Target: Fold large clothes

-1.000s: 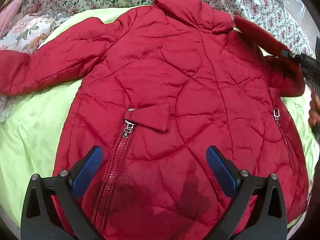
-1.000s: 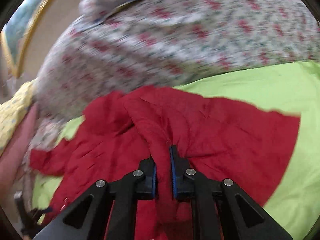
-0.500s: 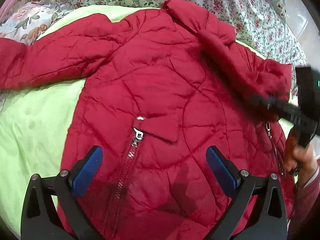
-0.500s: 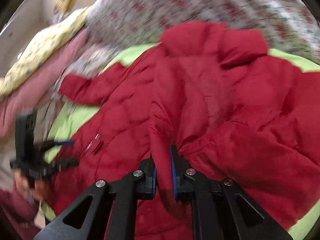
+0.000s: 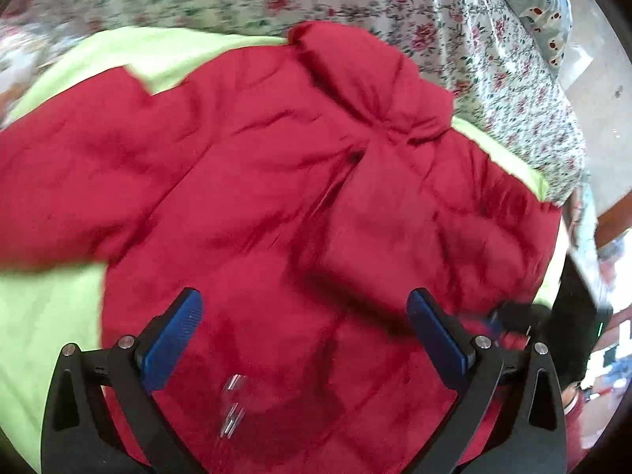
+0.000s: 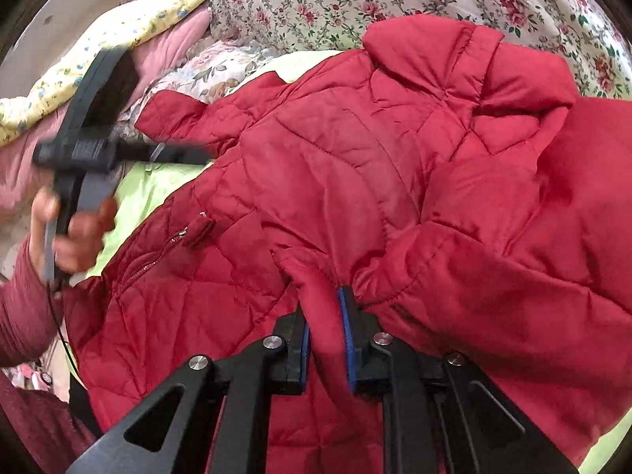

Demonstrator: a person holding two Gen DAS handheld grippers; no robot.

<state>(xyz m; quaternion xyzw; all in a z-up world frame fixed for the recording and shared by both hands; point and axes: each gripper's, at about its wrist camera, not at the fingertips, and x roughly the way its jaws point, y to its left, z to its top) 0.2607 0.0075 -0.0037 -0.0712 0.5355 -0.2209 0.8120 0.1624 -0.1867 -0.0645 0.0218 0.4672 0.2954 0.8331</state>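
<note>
A red quilted jacket (image 5: 276, 197) lies spread on a lime green sheet, collar (image 6: 454, 51) at the far end. One sleeve (image 6: 493, 276) is folded over the body, and its cuff end sits between the blue pads of my right gripper (image 6: 326, 328). Those jaws are opening, with the fabric still filling the gap. The other sleeve (image 6: 173, 114) stretches out to the left. My left gripper (image 5: 304, 331) hovers open over the jacket's lower body, holding nothing. It shows blurred at the left of the right wrist view (image 6: 197, 154), held in a hand (image 6: 75, 237).
The green sheet (image 5: 39, 316) borders the jacket on the left. Floral bedding (image 5: 355, 0) is piled behind the collar, with pink and yellow blankets (image 6: 170, 39) at the far left. A maroon sleeve (image 6: 23, 316) of the person is low on the left.
My right gripper has carried the sleeve across the jacket body and lowered it, and its pads have parted slightly. My left gripper has slid sideways over the jacket, still open.
</note>
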